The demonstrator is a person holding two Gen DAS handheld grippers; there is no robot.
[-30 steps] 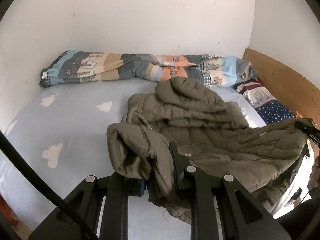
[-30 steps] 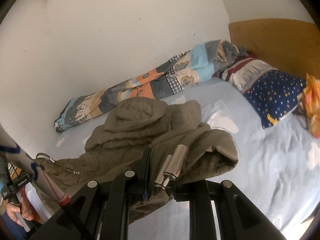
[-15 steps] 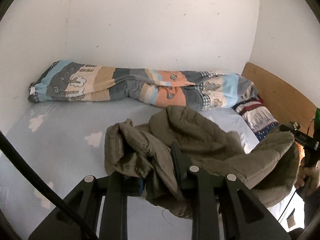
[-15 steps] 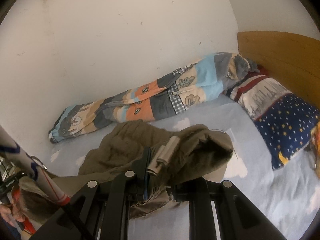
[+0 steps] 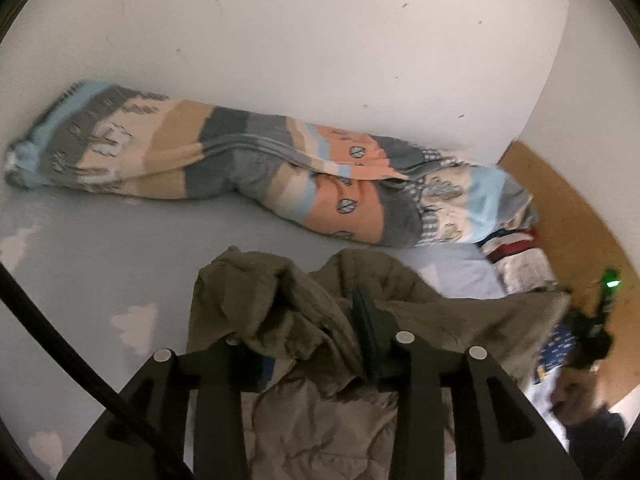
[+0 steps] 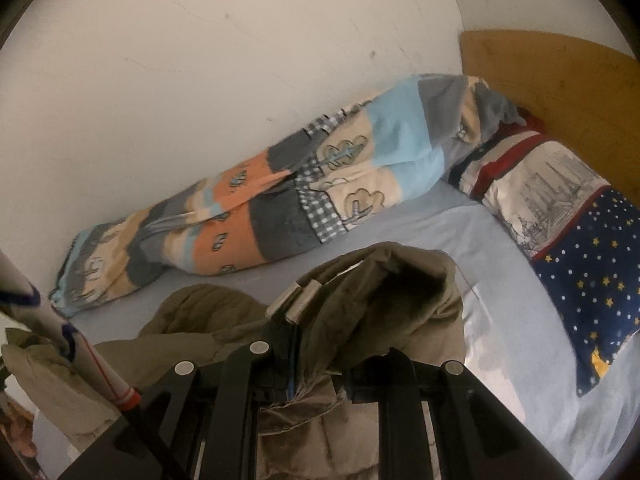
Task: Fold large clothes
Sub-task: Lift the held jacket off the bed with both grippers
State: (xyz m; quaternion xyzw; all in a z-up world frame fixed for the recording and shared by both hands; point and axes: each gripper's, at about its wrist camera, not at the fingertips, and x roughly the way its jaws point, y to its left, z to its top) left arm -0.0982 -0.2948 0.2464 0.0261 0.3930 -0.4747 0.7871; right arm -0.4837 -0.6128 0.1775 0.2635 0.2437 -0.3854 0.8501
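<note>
While both wrist views are looking down over the bed (image 5: 100, 248), the left tongs (image 5: 316, 344) are clamping on a bunched fold of the olive jacket (image 5: 304, 304), with fabric spilling over the fingers and hiding the left one almost fully. Right tongs (image 6: 320, 332) are clamping on another edge of the jacket (image 6: 400, 292), near two metal snaps or toggles (image 6: 300, 300); fabric is covering the fingertips there, so pad contact is hard to make out. Jacket is hanging lifted between the two tongs above the pale blue sheet (image 6: 460, 232), its lower part dropping out of frame at the bottom. From the left view, the right gripper is showing far right as a dark blurred shape with a green light (image 5: 610, 283), and the hand holding it is smeared.

Rolled patchwork quilt (image 5: 240, 172) is lying along the wall (image 5: 320, 40), well apart from the jacket. Starry pillow (image 6: 580, 248) is sitting at the wooden headboard (image 6: 560, 76), partly cut off by the lens edge. Black cable (image 5: 60, 360) is crossing the left view's lower left. White pole with a red band (image 6: 88, 364) is crossing the right view's lower left; what it belongs to is unclear.
</note>
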